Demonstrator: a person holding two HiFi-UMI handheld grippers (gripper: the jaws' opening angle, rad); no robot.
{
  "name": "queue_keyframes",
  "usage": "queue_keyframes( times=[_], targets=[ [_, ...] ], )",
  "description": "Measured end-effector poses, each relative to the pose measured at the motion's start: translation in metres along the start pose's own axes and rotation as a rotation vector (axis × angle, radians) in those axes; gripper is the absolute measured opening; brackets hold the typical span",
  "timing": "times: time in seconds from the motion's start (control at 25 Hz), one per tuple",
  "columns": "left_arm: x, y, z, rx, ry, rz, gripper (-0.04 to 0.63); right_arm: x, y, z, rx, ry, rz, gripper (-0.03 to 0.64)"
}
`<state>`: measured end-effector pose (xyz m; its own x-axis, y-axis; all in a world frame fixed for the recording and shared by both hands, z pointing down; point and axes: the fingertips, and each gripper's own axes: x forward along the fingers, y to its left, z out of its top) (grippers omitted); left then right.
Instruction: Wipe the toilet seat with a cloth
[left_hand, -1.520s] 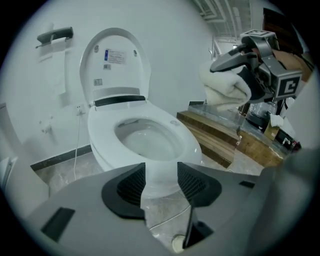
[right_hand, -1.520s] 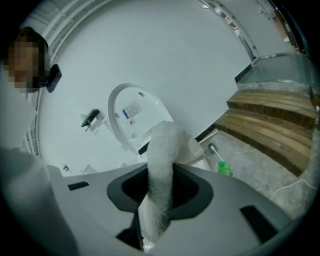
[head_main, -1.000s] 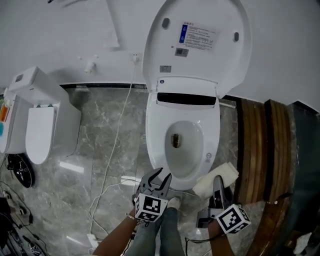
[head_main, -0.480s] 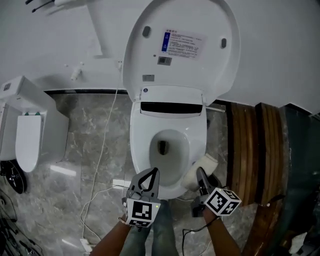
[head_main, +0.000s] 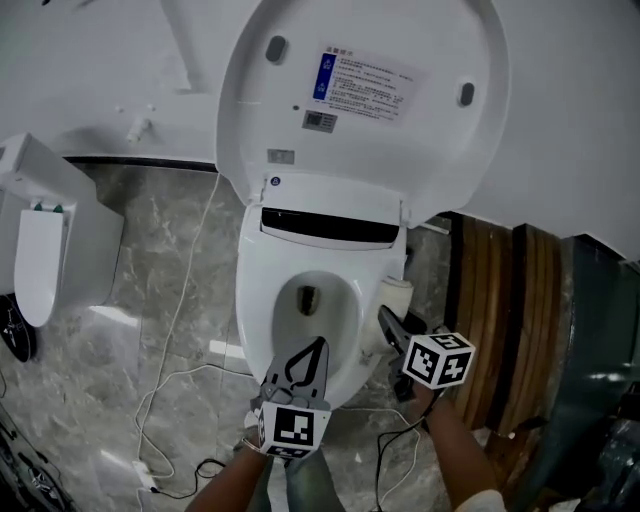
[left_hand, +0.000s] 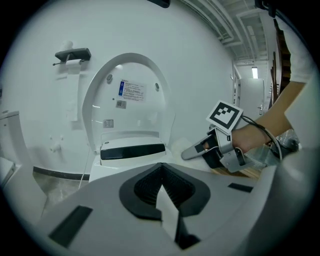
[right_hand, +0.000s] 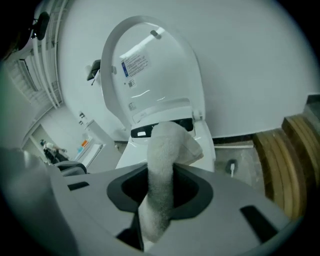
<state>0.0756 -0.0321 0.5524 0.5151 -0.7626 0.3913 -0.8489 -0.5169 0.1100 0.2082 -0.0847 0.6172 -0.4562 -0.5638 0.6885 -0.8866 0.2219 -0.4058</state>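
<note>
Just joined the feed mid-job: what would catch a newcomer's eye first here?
The white toilet fills the middle of the head view, its lid raised against the wall and its seat down. The right gripper is shut on a pale cloth by the seat's right edge. The left gripper, shut and empty, shows over the seat's front.
</note>
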Motion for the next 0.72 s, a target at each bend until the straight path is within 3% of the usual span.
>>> queue_keyframes(
  times=[0.28, 0.56, 0.72],
  targets=[
    [0.037, -0.009, 0.001, -0.015, -0.004, 0.008, 0.011, 0.035, -0.016, 0.031, -0.233, 0.107, 0.084, 0.100],
    [0.046, -0.022, -0.010, -0.014, 0.008, -0.030, 0.011, 0.059, -0.028, 0.027, -0.516, 0.256, 0.097, 0.100],
    [0.045, -0.014, -0.016, -0.021, 0.019, -0.018, 0.011, 0.067, -0.028, 0.021, -0.578, 0.312, 0.129, 0.100]
  ],
)
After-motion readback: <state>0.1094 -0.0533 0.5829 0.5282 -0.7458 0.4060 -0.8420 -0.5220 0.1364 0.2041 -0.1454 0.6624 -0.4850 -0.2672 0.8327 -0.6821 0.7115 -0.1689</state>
